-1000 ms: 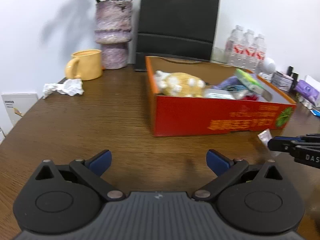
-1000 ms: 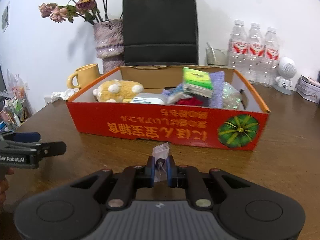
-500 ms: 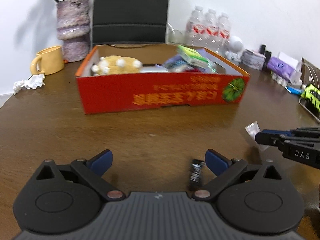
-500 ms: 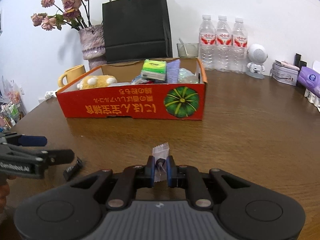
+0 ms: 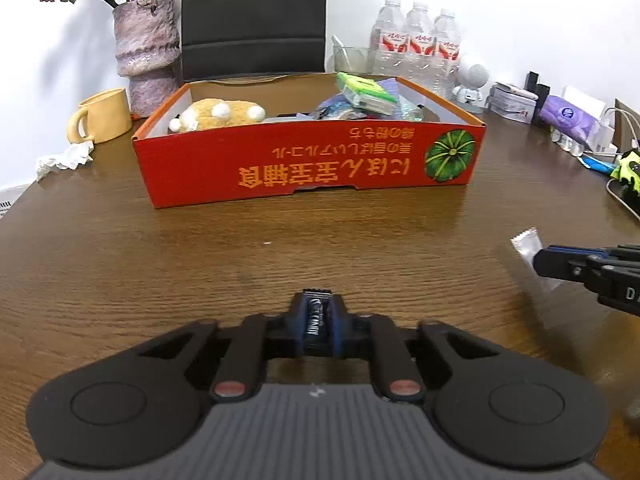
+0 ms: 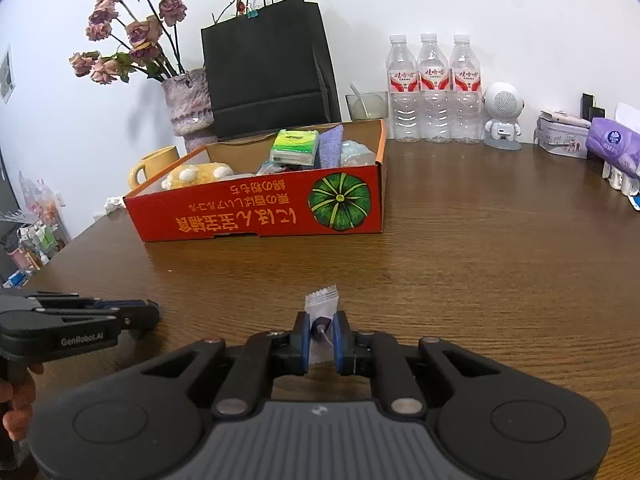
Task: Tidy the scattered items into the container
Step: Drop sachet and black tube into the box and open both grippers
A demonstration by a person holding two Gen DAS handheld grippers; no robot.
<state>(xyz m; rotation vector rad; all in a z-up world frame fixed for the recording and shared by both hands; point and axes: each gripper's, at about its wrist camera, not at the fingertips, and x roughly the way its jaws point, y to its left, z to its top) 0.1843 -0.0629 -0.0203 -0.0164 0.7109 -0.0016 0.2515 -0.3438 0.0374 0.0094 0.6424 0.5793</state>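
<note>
A red cardboard box [image 5: 308, 164] stands on the wooden table [image 5: 280, 248], holding a plush toy [image 5: 218, 114], a green tissue pack [image 5: 364, 90] and other items. It also shows in the right wrist view [image 6: 260, 208]. My left gripper [image 5: 317, 322] is shut on a small black candy packet [image 5: 316, 320], low over the table in front of the box. My right gripper [image 6: 322, 330] is shut on a clear white-edged sachet [image 6: 321, 306], to the right of the left one and nearer than the box. The sachet shows in the left wrist view [image 5: 528, 244].
Behind the box stand a black paper bag [image 6: 268, 68], a vase of dried roses [image 6: 188, 104], a yellow mug [image 5: 100, 116], three water bottles [image 6: 434, 88], a glass [image 6: 366, 106] and a white robot figure [image 6: 502, 120]. Crumpled tissue [image 5: 64, 156] lies at left. Purple packs [image 6: 614, 148] sit at the right edge.
My left gripper has closed on the black candy packet that lay on the table by its right finger. The right gripper has kept hold of the sachet and swung right.
</note>
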